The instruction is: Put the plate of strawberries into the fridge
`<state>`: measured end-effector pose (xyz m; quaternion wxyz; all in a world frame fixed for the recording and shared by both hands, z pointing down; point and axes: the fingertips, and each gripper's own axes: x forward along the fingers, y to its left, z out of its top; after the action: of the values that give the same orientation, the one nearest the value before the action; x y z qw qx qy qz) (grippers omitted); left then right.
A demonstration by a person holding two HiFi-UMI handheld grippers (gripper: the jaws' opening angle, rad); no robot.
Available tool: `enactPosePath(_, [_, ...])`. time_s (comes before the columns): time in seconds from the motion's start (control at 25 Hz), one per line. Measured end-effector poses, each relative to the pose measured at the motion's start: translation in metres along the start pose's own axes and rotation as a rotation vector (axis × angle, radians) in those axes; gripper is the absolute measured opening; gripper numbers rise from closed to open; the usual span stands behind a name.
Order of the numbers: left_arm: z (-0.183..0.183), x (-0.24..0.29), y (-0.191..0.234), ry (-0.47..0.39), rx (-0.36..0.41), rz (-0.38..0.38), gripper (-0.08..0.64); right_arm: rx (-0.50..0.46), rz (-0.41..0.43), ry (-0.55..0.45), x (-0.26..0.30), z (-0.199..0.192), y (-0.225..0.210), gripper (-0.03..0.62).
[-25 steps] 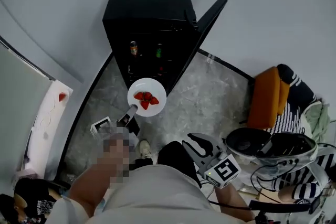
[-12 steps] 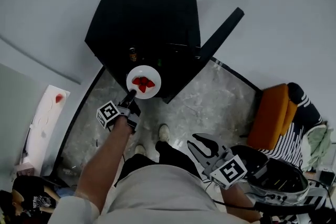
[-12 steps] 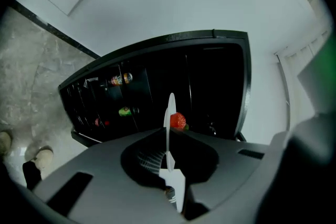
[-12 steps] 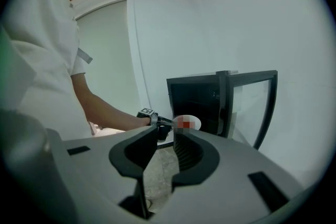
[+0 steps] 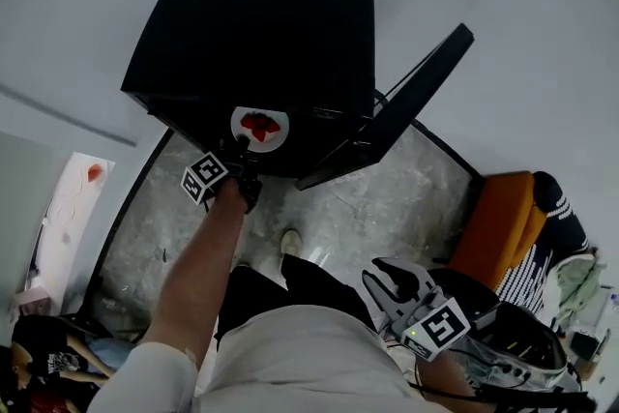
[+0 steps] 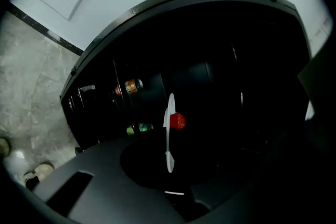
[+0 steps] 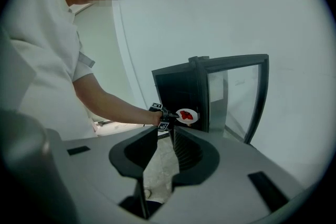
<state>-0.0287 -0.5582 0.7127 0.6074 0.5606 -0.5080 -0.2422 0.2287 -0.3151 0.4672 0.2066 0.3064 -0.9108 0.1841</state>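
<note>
- My left gripper (image 5: 241, 144) is clamped on the rim of the plate (image 5: 259, 127) of strawberries (image 5: 261, 122).
- The plate is at the mouth of the open fridge (image 5: 261, 24).
- My right gripper (image 7: 165, 132) has jaws apart, empty.

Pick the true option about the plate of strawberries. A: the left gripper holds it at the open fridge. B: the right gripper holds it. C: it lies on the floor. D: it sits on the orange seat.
A: the left gripper grips the plate by its rim at the mouth of the fridge, whose door stands open.
</note>
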Motion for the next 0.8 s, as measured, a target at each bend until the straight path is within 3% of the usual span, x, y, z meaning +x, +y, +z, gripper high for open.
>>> enactPosePath(0.32, [0.016,0.031,0.017,-0.026,0.018,0.05,0.025,0.016,-0.001,0.015,0.003,-0.003,-0.018,0.103])
enactPosePath(0.44, [0.019,0.037,0.021,-0.024,0.059,0.11,0.026,0.018,0.01,0.02,0.006,-0.001,-0.023,0.103])
enactPosePath(0.64, [0.023,0.048,0.023,0.01,0.216,0.257,0.047,0.02,0.031,0.03,0.01,0.002,-0.034,0.103])
enactPosePath(0.8, [0.03,0.049,0.029,0.047,0.445,0.384,0.075,0.029,0.037,0.026,0.012,0.0,-0.035,0.103])
